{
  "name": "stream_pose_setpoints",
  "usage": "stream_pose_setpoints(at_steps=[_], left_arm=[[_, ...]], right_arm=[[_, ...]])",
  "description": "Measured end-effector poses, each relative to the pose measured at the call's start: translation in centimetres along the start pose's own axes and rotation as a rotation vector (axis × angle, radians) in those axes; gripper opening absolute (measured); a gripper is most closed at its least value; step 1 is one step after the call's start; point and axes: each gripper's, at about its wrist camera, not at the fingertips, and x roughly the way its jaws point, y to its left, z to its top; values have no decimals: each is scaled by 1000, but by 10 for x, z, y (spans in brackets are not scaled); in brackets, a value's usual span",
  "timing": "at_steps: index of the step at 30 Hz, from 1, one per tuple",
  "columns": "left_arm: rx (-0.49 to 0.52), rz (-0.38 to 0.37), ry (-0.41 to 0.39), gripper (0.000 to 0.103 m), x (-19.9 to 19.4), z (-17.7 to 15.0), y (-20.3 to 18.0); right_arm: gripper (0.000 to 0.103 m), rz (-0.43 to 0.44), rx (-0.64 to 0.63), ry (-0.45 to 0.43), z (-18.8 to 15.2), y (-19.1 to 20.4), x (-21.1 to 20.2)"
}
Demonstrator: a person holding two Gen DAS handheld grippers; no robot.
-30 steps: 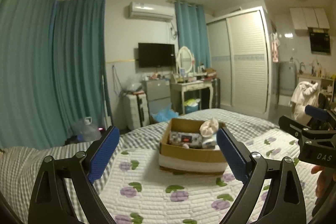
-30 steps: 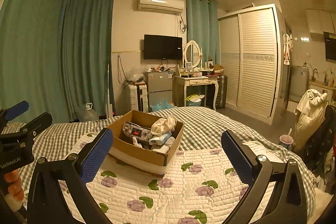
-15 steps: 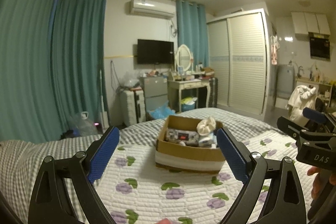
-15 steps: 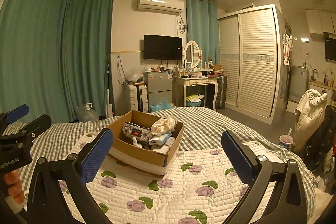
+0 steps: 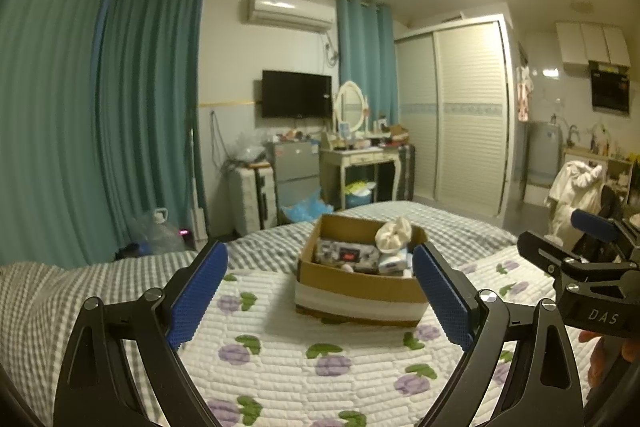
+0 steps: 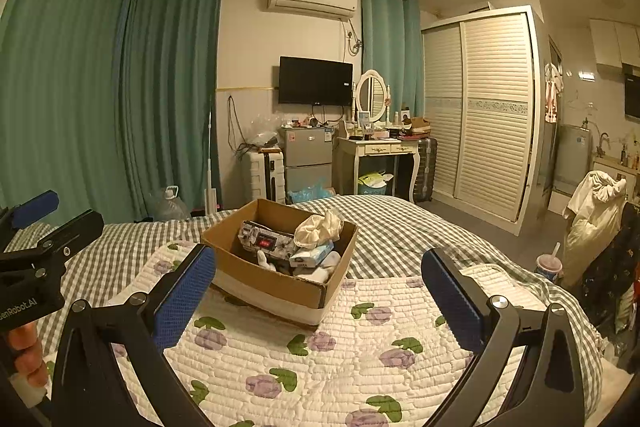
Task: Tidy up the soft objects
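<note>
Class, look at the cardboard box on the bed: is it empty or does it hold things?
It holds things. The cardboard box is open-topped, with a cream cloth bundle, a patterned packet and a tissue pack inside.

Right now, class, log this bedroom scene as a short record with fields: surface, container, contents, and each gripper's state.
surface: quilt with purple flowers, on a checked bed
container: open cardboard box resting on the quilt
contents: cream cloth, patterned pouch, tissue pack
left gripper: open, empty, short of the box
right gripper: open, empty, short of the box
</note>
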Motion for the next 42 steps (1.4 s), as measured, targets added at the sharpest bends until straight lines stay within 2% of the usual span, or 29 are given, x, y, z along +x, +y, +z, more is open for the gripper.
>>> stream_pose_setpoints(at_steps=[42], left_arm=[[3, -1, 12, 95, 0, -3, 0]], right_arm=[[103, -13, 6, 20, -2, 6, 6]])
